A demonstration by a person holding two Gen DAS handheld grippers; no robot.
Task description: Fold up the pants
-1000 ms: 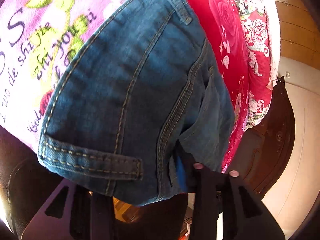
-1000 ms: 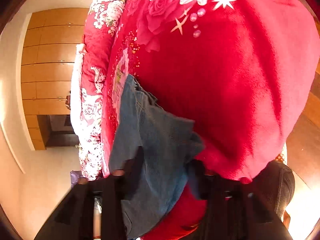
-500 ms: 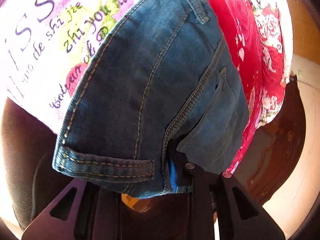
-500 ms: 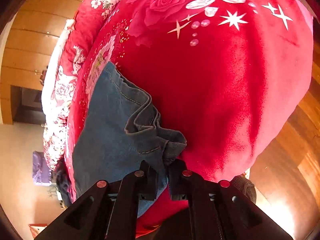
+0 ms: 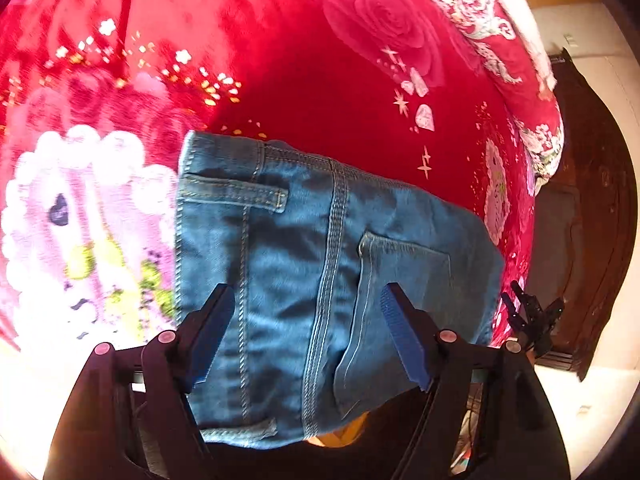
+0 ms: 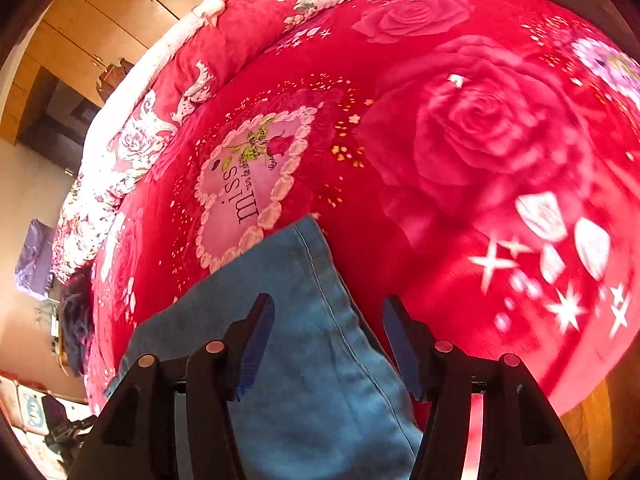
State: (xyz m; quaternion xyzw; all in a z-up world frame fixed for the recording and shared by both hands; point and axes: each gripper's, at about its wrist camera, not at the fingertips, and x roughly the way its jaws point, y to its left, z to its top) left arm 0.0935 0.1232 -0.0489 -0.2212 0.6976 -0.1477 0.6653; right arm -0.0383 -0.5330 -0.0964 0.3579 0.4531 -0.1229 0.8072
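Observation:
The blue denim pants (image 5: 320,264) lie folded and flat on the red rose-print blanket (image 5: 320,80), back pocket and belt loop facing up. My left gripper (image 5: 306,300) is open, its fingers spread just above the pants' waist end, holding nothing. In the right wrist view the pants (image 6: 312,320) show as a smooth folded leg panel with one seam. My right gripper (image 6: 328,312) is open over that panel and holds nothing.
The blanket has a pink heart patch with lettering (image 6: 248,176). A dark wooden bed frame (image 5: 588,200) stands at the right. Wooden wardrobes (image 6: 92,20) stand beyond the bed. Dark clothing (image 6: 76,320) lies at the bed's left edge.
Both grippers were shut on the denim and carried it; now both have opened and drawn back, and the pants lie flat on the blanket.

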